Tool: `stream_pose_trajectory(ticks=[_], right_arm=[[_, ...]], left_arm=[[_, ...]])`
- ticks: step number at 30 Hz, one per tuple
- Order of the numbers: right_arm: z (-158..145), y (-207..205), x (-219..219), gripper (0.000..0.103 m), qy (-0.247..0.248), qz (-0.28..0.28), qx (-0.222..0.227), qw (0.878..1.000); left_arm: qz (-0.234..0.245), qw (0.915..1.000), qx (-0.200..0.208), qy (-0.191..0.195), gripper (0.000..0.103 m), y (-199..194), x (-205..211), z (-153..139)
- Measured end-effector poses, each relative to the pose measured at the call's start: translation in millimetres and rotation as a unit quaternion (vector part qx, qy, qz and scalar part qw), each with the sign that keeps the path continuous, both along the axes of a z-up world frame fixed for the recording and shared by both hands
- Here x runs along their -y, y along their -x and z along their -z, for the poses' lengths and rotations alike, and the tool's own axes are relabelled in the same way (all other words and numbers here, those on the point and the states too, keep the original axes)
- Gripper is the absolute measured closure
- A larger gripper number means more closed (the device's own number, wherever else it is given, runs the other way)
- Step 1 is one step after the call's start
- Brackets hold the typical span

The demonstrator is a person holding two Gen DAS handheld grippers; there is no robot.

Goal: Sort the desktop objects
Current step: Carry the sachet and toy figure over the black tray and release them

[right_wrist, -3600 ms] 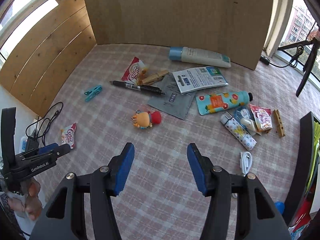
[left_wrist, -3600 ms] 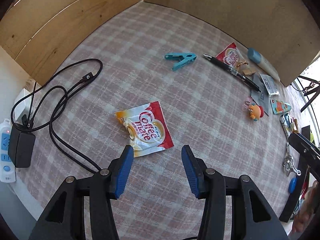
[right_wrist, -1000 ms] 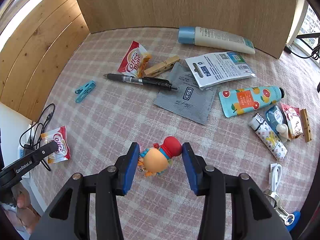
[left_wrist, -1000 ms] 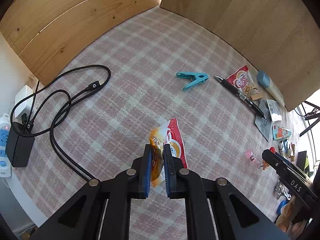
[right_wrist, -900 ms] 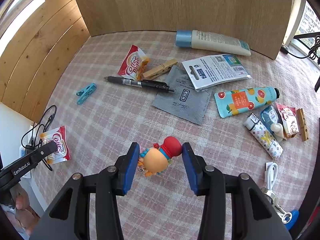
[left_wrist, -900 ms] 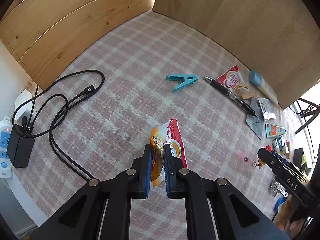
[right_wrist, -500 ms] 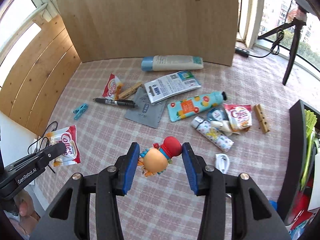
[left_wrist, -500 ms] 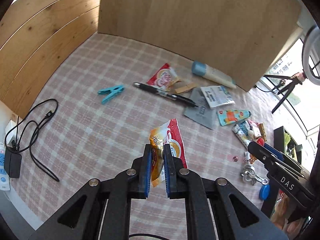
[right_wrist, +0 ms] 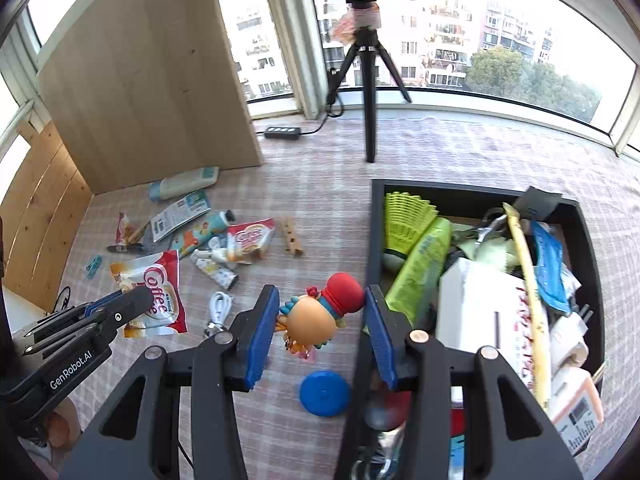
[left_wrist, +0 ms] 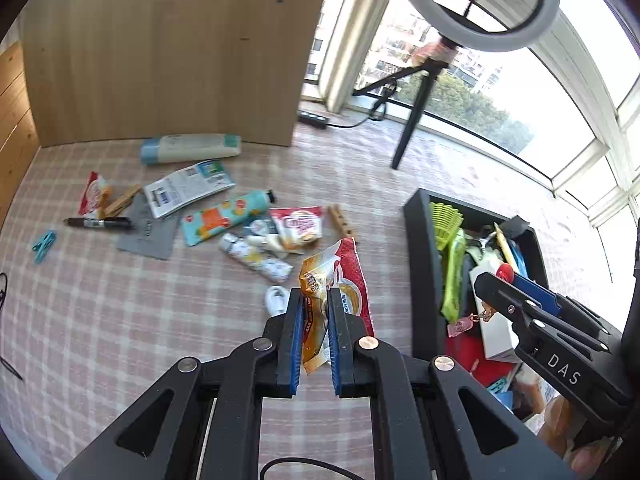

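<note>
The left gripper [left_wrist: 314, 340] pinches a crinkled, glossy creamer sachet [left_wrist: 340, 280] between narrow blue pads, above the checked tablecloth [left_wrist: 120, 300]. The right gripper [right_wrist: 320, 328] clamps a rounded orange toy figure [right_wrist: 316, 316] with a red cap beside the black bin [right_wrist: 376, 240], which is crammed with packets. Farther off, tubes, sachets and a wooden peg [right_wrist: 292, 236] lie scattered.

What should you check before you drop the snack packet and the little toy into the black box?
1. Left gripper pinches the Coffee-mate packet: ok.
2. Right gripper clamps the toy figure: ok.
3. Toy over the black box: not ok, beside its left wall.
4. Packet over the box: not ok, over the tablecloth.
5. Room in the box: cannot tell, it looks crowded.
</note>
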State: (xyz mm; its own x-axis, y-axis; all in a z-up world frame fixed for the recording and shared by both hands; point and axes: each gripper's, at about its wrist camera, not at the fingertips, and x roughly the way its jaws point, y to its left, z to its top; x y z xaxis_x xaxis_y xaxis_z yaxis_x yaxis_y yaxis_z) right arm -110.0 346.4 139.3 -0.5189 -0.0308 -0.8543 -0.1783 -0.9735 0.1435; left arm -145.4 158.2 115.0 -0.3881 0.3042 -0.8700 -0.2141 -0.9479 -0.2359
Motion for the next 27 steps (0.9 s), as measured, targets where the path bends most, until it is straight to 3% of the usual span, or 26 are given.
stream_pose_trajectory(ticks=[8,15,16,17,18,19,21,27], right_arm=[[-4.0,-34.0,-103.6,0.060,-0.001,0.070,-0.001,0.998],[-6.5,-52.9,-156.4,0.059,0.009,0.104,-0.009,0.995],[-7.9,-54.1,-160.8,0.059,0.015,0.103,-0.013,0.995],[-8.9,-54.7,-164.9,0.058,0.019,0.105,-0.013,0.994],[-9.8,-55.1,-168.5,0.057,0.021,0.109,-0.011,0.994],[-11.0,-56.1,-171.3,0.055,0.020,0.113,-0.010,0.993],[-13.4,-56.8,-174.8,0.054,0.018,0.116,-0.012,0.993],[-11.2,-56.1,-173.8,0.054,0.021,0.114,-0.010,0.993]], left_arm=[[0.077,0.9970,-0.011,-0.006,0.093,-12.7,-116.0,-14.6],[0.128,0.9915,-0.021,-0.012,0.092,-19.5,-186.6,-26.2],[0.134,0.9905,-0.024,-0.018,0.087,-20.0,-193.1,-28.5],[0.140,0.9897,-0.023,-0.017,0.062,-19.8,-199.0,-29.9],[0.144,0.9892,-0.023,-0.015,0.049,-19.6,-203.5,-31.0],[0.144,0.9890,-0.033,-0.014,0.043,-20.9,-205.5,-33.1],[0.143,0.9887,-0.045,0.004,0.044,-22.0,-208.9,-34.0],[0.131,0.9910,-0.026,0.005,0.048,-15.1,-197.9,-24.7]])
